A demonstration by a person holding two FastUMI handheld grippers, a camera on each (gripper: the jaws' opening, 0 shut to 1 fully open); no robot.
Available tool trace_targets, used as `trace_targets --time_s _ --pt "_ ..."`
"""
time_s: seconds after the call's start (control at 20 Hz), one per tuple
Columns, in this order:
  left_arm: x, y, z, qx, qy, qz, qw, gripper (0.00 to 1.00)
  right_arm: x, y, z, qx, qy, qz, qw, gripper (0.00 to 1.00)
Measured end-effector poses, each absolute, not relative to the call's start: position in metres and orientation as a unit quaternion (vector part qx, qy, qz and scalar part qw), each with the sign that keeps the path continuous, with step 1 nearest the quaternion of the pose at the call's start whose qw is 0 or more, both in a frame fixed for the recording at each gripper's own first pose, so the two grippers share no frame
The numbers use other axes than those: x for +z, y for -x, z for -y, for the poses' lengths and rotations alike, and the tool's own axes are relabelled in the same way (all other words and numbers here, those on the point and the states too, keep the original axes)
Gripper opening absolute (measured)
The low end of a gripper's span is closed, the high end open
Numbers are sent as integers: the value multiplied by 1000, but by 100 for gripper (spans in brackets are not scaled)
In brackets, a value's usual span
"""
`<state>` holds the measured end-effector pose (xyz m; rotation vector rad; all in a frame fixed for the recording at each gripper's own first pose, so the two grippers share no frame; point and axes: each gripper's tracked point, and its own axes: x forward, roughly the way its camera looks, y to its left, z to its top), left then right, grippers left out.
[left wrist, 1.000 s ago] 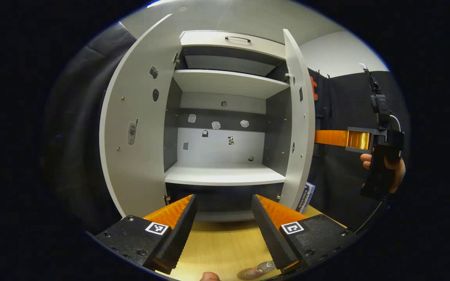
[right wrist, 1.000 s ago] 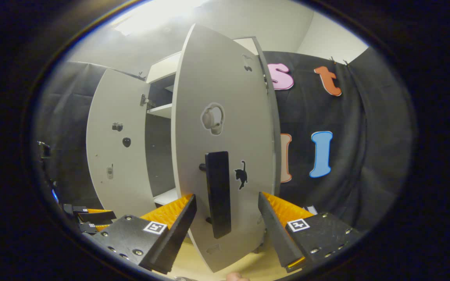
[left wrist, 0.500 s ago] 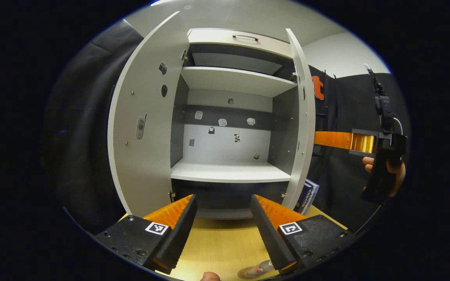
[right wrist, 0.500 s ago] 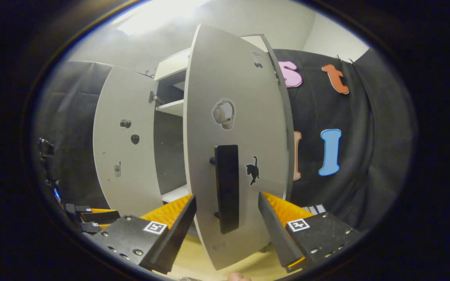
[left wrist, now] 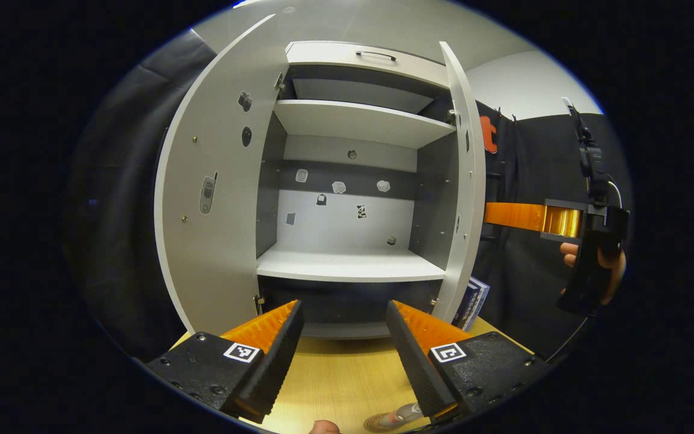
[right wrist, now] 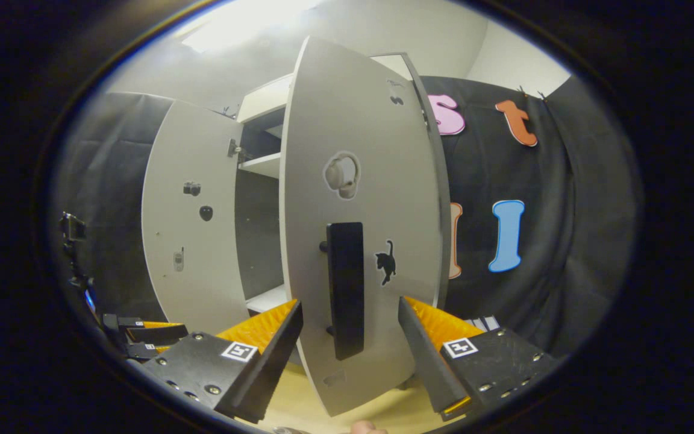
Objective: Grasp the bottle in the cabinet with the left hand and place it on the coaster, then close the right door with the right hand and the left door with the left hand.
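Bottle (left wrist: 404,414) already lies on the coaster (left wrist: 381,422) on the bench (left wrist: 347,377), in front of the cabinet (left wrist: 347,265). Right gripper (right wrist: 350,334) is spread, facing the right door (right wrist: 362,199) handle (right wrist: 346,289), likely to push it shut. Left gripper (left wrist: 344,337) waits, spread.

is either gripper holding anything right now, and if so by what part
Nothing is held. The left gripper is open in front of the cabinet. The right gripper is open, its fingers either side of the right door's handle, not pressing it.

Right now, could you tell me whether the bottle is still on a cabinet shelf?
No, the cabinet shelf is bare, and the bottle lies on the coaster.
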<state>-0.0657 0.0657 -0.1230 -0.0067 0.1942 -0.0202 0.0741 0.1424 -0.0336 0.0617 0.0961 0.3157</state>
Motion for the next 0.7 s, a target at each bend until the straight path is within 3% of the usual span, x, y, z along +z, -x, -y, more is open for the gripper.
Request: trace_targets --time_s 0.7 --pt "-130 61 -71 -3 12 -105 994 88 -37 -82 -143 160 -35 -52 985 96"
